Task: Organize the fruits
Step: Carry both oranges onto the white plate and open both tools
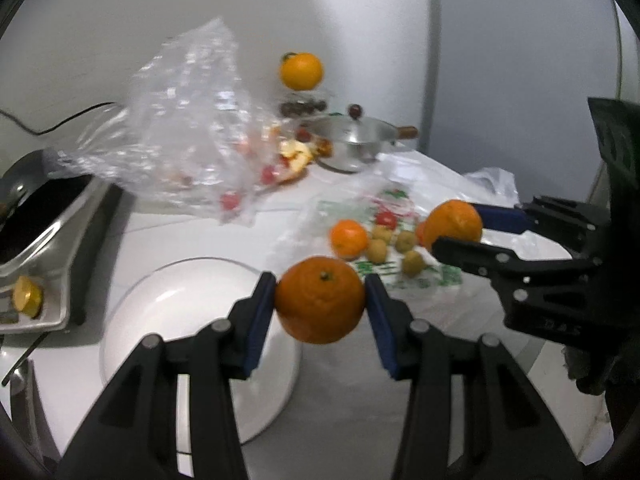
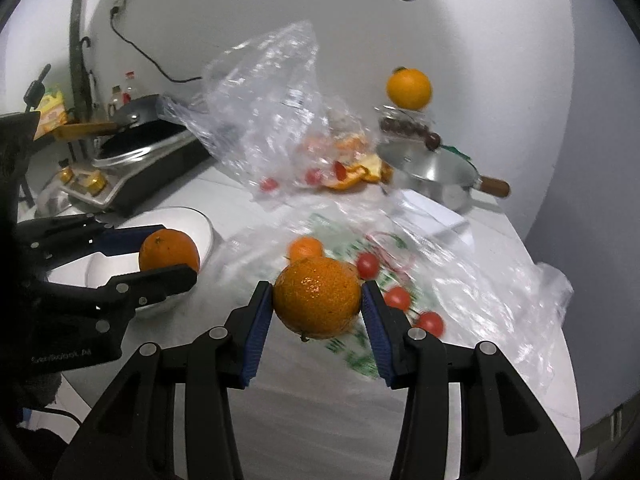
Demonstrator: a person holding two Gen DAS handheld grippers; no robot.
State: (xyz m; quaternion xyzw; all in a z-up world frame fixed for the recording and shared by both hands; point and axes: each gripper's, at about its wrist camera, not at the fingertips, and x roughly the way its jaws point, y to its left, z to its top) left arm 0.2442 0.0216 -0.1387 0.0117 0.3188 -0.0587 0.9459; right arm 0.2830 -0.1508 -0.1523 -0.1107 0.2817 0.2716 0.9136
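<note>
Transfer step in hand, judging by layout: left tool (image 1: 320, 300) is gripping an orange (image 1: 320, 300) just above the white bowl's (image 1: 168, 308) right rim; right tool (image 2: 318, 304) is clamping a 2nd orange (image 2: 318, 304) over the printed bag (image 2: 460, 280). Next: centre over bowl, lower, release gently. Farther out, a small mandarin (image 1: 348, 239) & cherry tomatoes (image 2: 398, 298) are lying on the desk (image 1: 340, 412).

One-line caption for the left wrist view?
Left gripper holds a round orange mandarin beside a white bowl.
</note>
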